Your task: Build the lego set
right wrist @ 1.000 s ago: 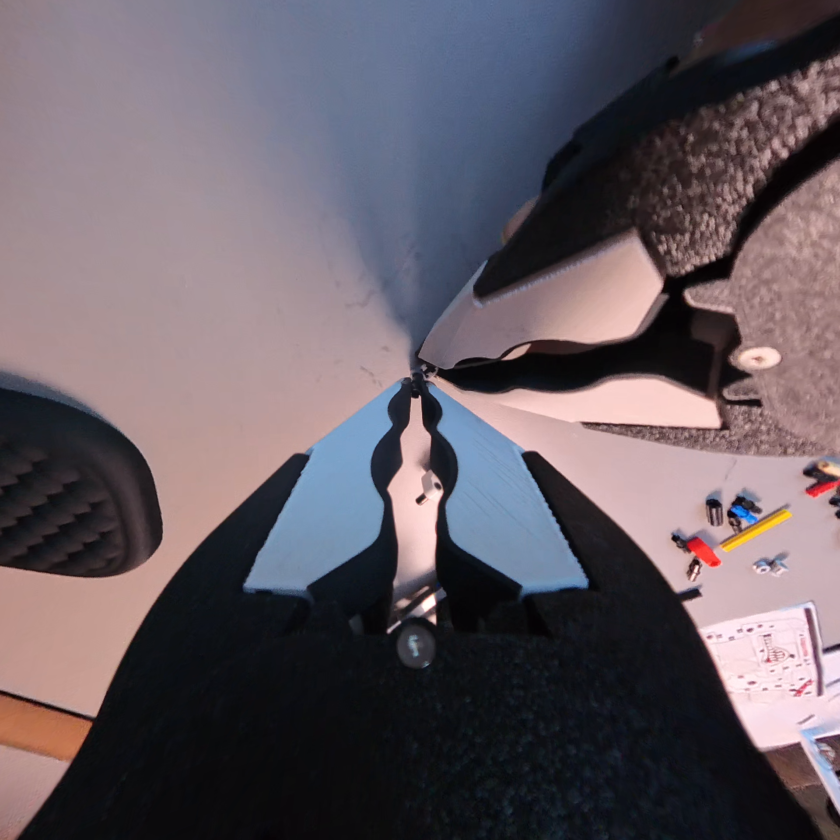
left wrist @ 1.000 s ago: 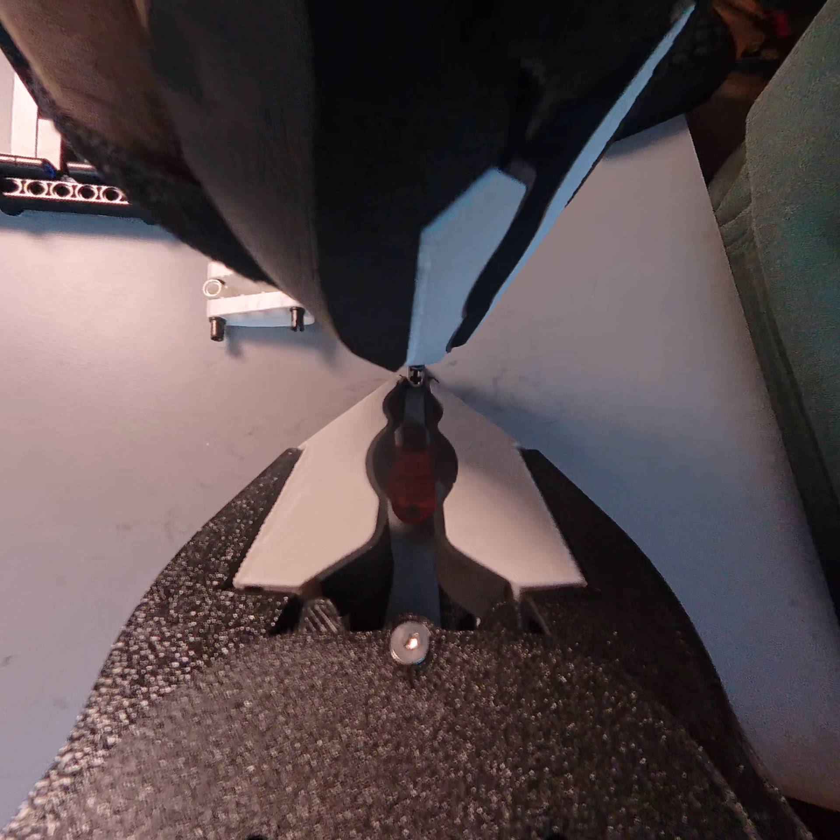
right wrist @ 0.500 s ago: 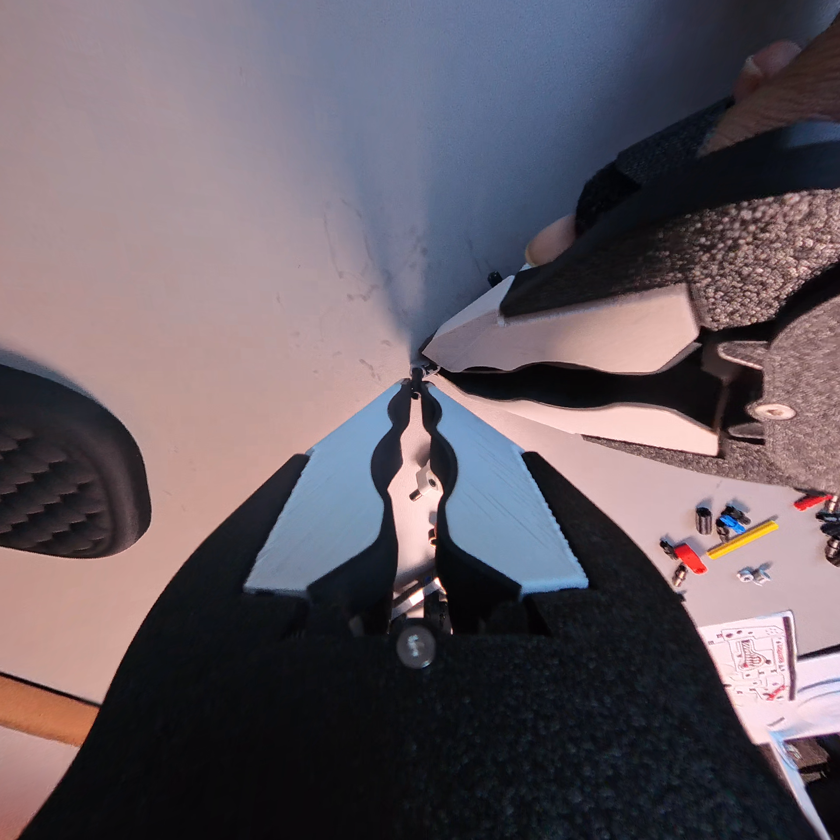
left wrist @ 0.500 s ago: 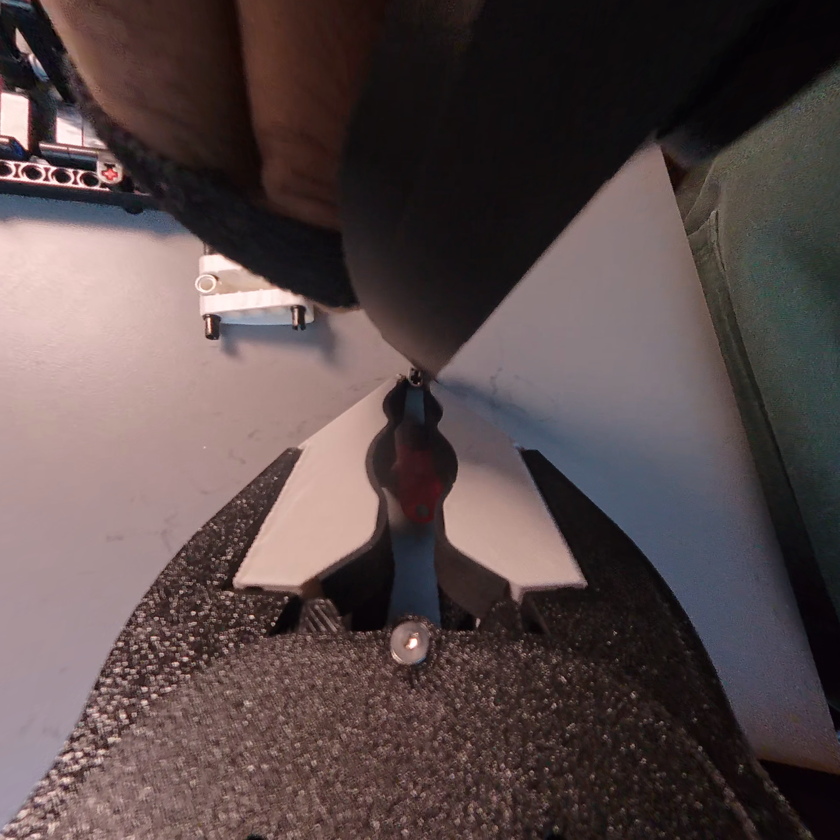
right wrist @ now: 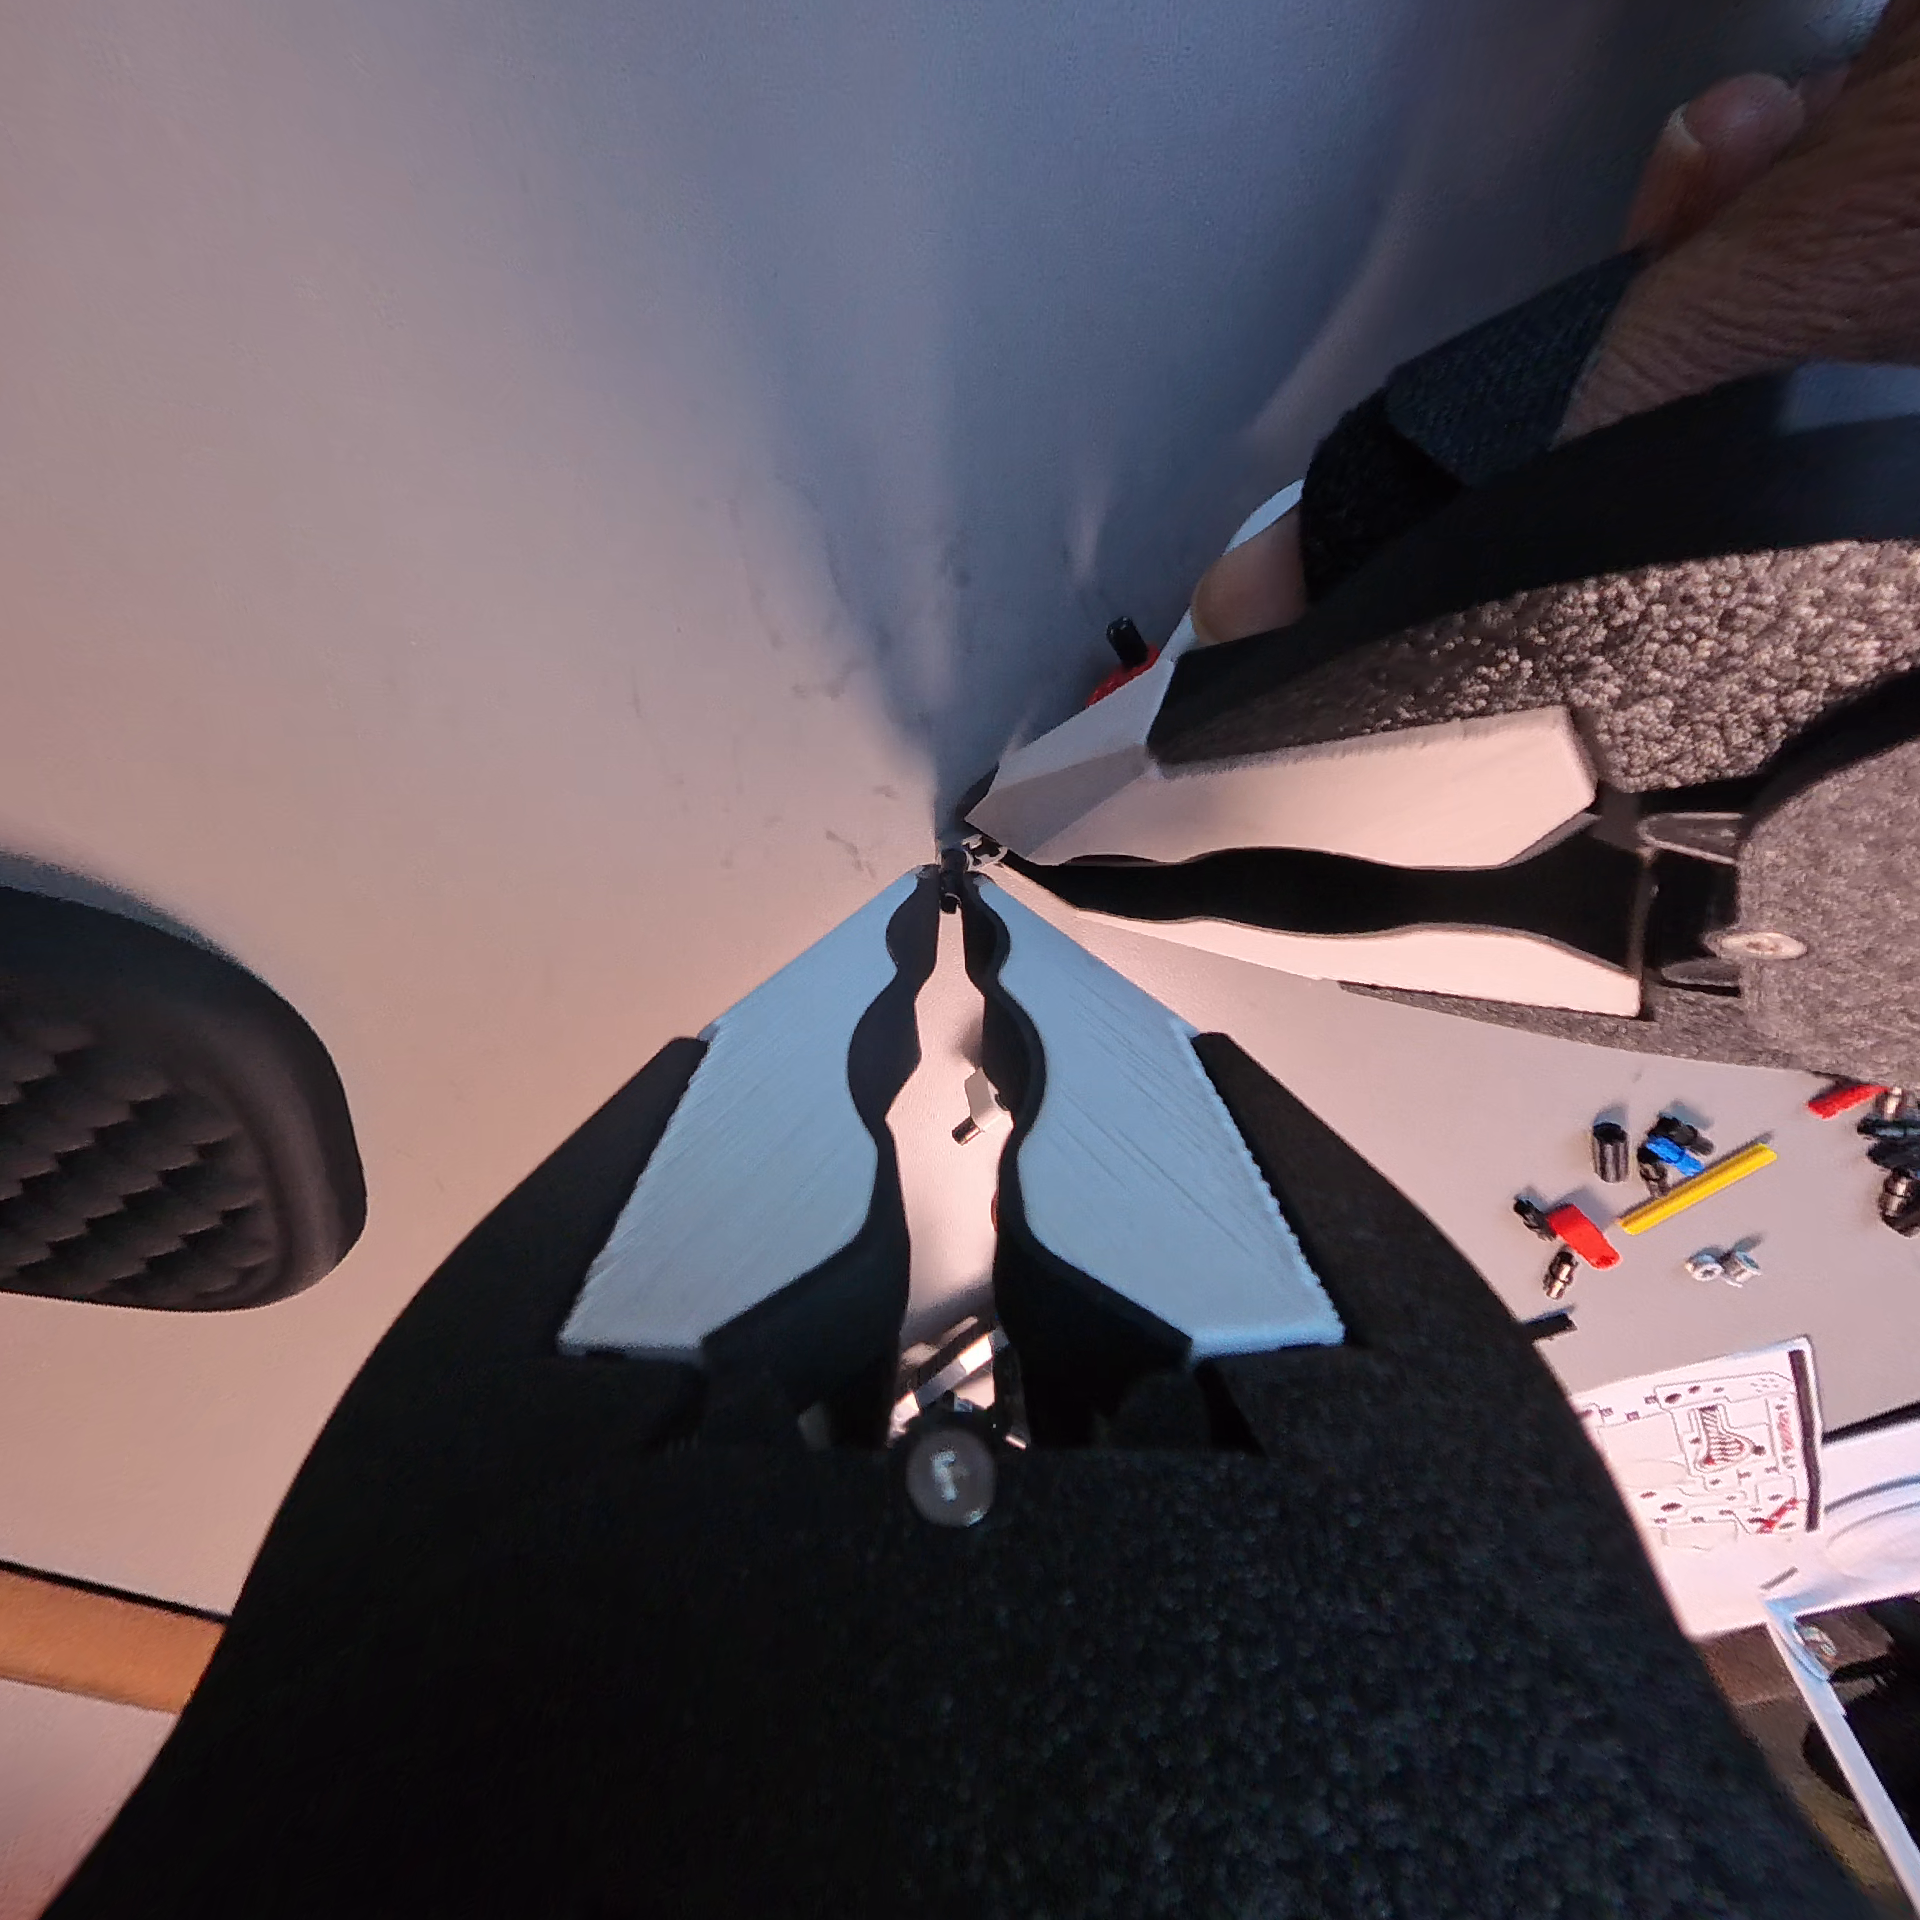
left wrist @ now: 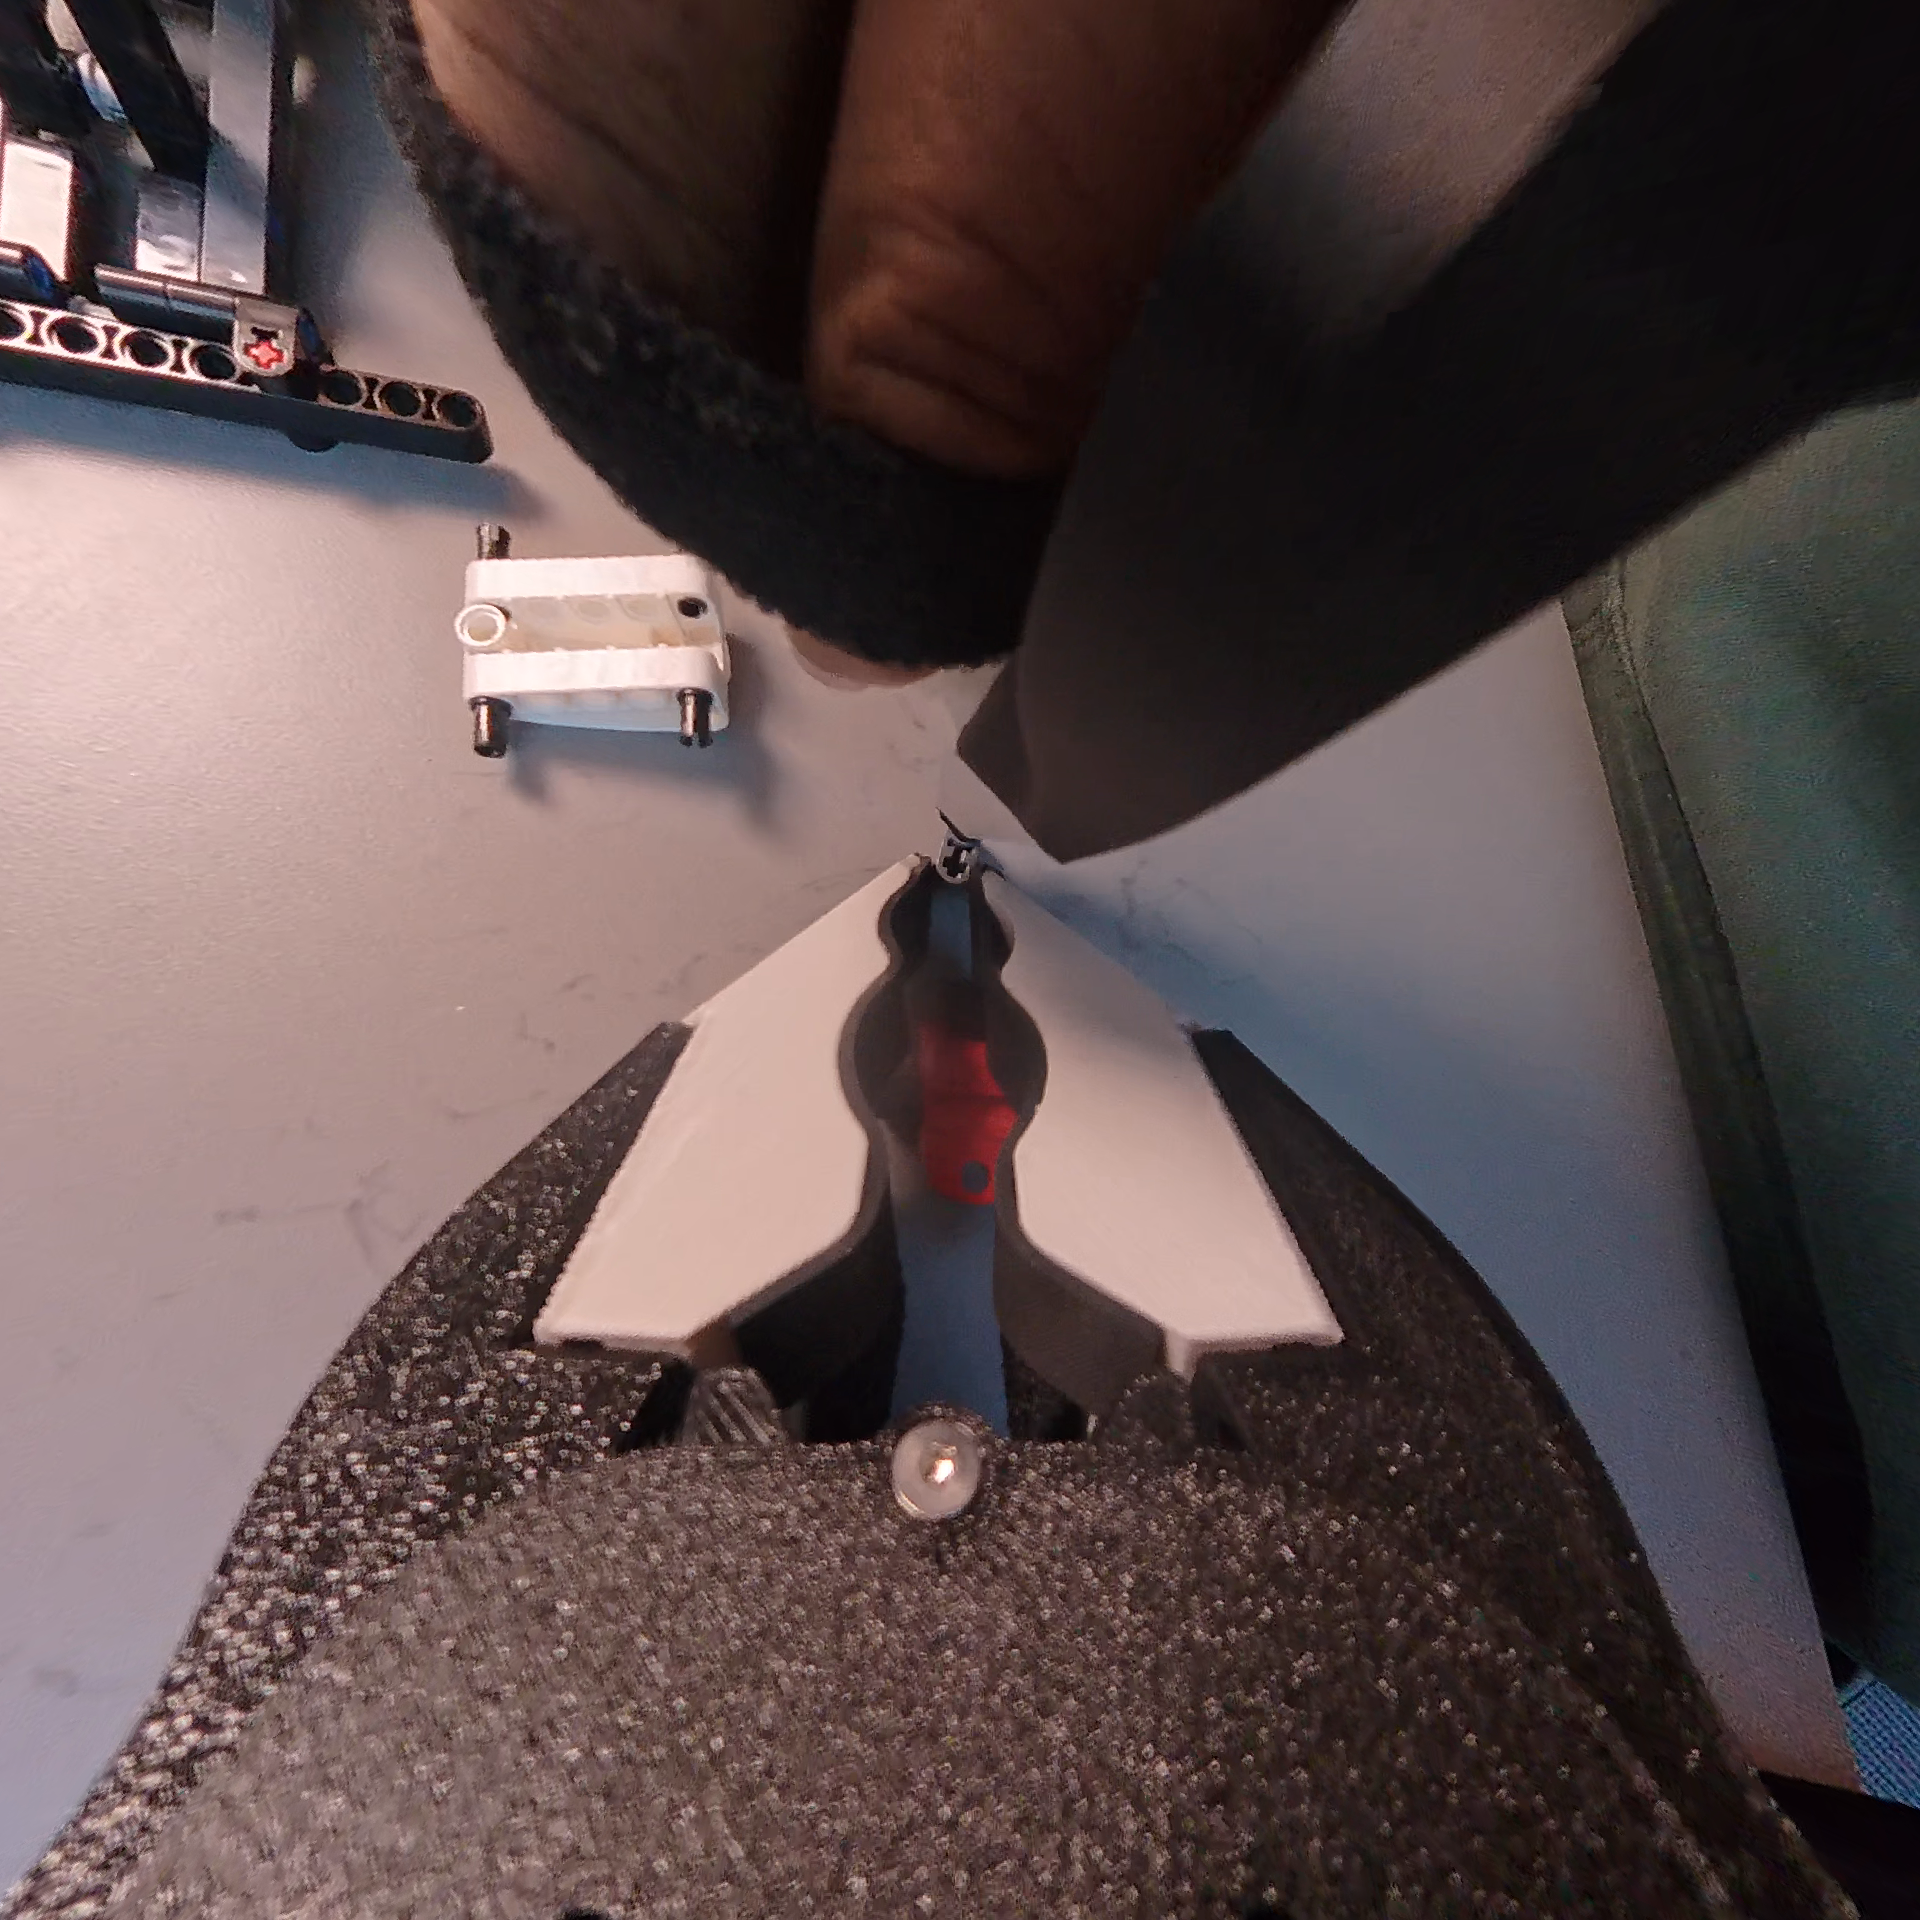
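Left gripper [left wrist: 956,868] is clamped on a small black pin [left wrist: 954,858], with a red connector [left wrist: 961,1107] between its fingers; right gripper [right wrist: 951,883] pinches the same pin tip-to-tip. The hand [left wrist: 831,260] blocks the left view's upper half. White beam piece [left wrist: 592,649] lies near; loose parts [right wrist: 1662,1184] and instruction sheet [right wrist: 1714,1455] sit well apart.

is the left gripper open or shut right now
Shut. In the left wrist view the left gripper has its fingers closed at the tips on a small black pin; a red piece sits between them.
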### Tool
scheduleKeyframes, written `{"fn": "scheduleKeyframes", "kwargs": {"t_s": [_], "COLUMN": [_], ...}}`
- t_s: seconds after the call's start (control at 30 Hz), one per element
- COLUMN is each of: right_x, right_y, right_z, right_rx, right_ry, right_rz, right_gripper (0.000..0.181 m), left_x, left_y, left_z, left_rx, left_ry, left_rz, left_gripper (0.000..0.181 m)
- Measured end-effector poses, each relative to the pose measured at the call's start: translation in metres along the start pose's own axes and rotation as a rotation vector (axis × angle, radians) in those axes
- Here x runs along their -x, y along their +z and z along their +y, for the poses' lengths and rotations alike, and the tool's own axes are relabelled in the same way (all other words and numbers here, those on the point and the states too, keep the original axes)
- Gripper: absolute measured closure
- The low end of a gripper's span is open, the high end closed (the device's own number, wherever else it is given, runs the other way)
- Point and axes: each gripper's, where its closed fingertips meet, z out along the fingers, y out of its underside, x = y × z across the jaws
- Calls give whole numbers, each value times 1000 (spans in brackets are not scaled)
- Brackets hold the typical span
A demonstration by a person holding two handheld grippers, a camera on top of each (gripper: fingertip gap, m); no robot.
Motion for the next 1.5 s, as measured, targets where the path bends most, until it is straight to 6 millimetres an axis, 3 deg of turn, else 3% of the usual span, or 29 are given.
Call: {"fn": "scheduleKeyframes", "kwargs": {"t_s": [0.4,0.87,1.23,1.3,1.37,1.5], "right_x": [1,2,5,17,6,6], "right_y": [1,0,0,6,5,5], "right_z": [1,1,1,-11,-6,-6], "right_rx": [127,186,163,109,137,92], "right_ry": [-99,-95,-34,-17,-44,-7], "right_rz": [29,-4,-14,-88,-32,-39], "right_gripper": [179,179,179,180,179,178], "left_x": [0,-1,-1,4,2,3], "left_y": [0,2,2,2,2,1], "left_z": [-1,-2,-3,-4,-2,-3], "left_rx": [-8,-13,-15,-23,-7,-15], "left_ry": [-45,-104,-102,-110,-71,-48], "left_rz": [-5,0,-6,-24,-32,-52], "left_gripper": [176,177,176,181,181,181]}}
